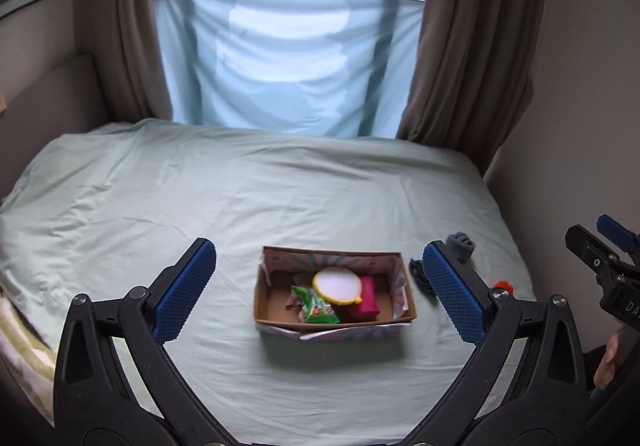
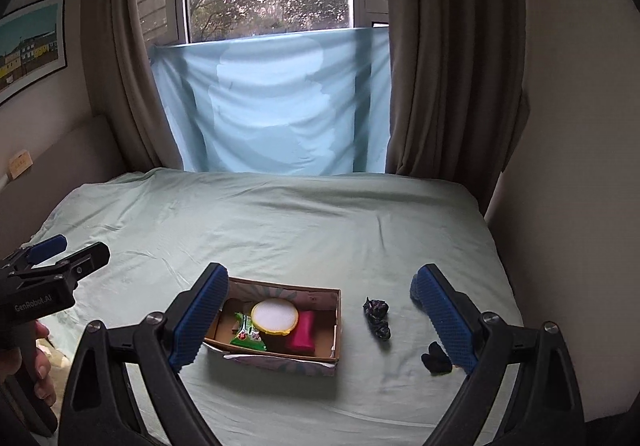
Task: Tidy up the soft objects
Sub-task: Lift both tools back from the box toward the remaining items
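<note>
Bed: a pale green wrinkled sheet (image 2: 304, 230) is covering the mattress, and everything is lying on it.
Box: an open cardboard box with a patterned outside (image 1: 402, 288) is sitting near the front edge of the bed.
Box contents: a round yellow-rimmed white pad (image 1: 337, 285), a bright pink soft block (image 1: 365, 296) and a green crinkly packet (image 1: 316, 306) are lying inside it, crowded together.
Loose soft things: a dark patterned crumpled cloth (image 2: 377, 316) is lying on the sheet just to the right of the box; a small black bundle (image 2: 436, 358) is lying further right and nearer; a grey knitted piece (image 1: 462, 244) and a small orange scrap (image 1: 503, 285) are showing beyond the left gripper's right finger.
Left gripper (image 1: 320, 294): its blue-padded fingers are standing wide apart with nothing between the pads, raised over the bed; the box is appearing in the gap between them, well below.
Right gripper (image 2: 322, 320): its jaws are also spread wide and pinching nothing; the box and the dark cloth are appearing between the fingers, and the black bundle is lying just beside the right finger (image 2: 450, 324).
Hands: a person's hand (image 2: 38, 362) is gripping the left gripper's handle.
Backdrop: a light blue cloth (image 2: 272, 106) is hanging across the lower window between brown curtains (image 2: 448, 58).
</note>
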`<state>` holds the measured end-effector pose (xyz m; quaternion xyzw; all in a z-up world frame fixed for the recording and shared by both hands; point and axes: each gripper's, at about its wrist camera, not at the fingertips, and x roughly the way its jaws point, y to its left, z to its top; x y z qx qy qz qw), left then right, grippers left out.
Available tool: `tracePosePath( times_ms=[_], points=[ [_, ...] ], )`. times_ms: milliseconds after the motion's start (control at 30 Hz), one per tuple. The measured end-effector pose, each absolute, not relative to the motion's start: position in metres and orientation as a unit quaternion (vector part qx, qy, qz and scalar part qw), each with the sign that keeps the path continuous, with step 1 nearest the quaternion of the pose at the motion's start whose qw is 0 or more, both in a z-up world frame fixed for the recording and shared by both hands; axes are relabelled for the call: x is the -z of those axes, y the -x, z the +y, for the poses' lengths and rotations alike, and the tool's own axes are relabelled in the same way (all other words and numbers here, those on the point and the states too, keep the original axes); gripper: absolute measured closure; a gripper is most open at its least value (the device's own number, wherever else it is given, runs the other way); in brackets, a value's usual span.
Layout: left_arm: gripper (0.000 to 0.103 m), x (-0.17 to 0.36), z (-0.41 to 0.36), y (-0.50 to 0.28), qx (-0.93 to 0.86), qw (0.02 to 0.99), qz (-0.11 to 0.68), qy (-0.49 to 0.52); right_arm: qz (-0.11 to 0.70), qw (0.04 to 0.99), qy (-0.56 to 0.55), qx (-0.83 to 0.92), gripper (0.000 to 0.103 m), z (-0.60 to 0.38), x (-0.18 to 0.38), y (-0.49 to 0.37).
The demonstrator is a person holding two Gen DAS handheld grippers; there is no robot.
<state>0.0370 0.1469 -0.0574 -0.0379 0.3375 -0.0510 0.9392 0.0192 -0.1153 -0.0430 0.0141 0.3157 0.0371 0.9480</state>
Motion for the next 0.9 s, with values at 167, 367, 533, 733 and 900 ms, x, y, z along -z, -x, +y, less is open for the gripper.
tracePosePath(
  times_ms=[167,367,533,733,900],
  points=[
    [0.000,0.057,0.121,-0.044,0.079,0.940,0.330,0.024,0.286,0.958,-0.013,0.010,0.009,-0.134,0.036,0.001],
    [0.000,0.060,0.075,-0.052,0.109,0.938,0.328,0.016,0.259,0.965,-0.025,0.039,0.009,-0.168,0.033,0.020],
    [0.000,0.070,0.026,-0.055,0.121,0.936,0.331,0.006,0.262,0.963,-0.039,0.057,0.009,-0.208,0.044,0.021],
    [0.000,0.106,-0.042,-0.069,0.116,0.932,0.343,0.014,0.273,0.959,-0.042,0.067,0.009,-0.264,0.073,0.013],
    [0.000,0.158,-0.103,-0.091,0.116,0.926,0.360,0.012,0.299,0.950,-0.048,0.075,0.009,-0.317,0.120,-0.010]
  ],
)
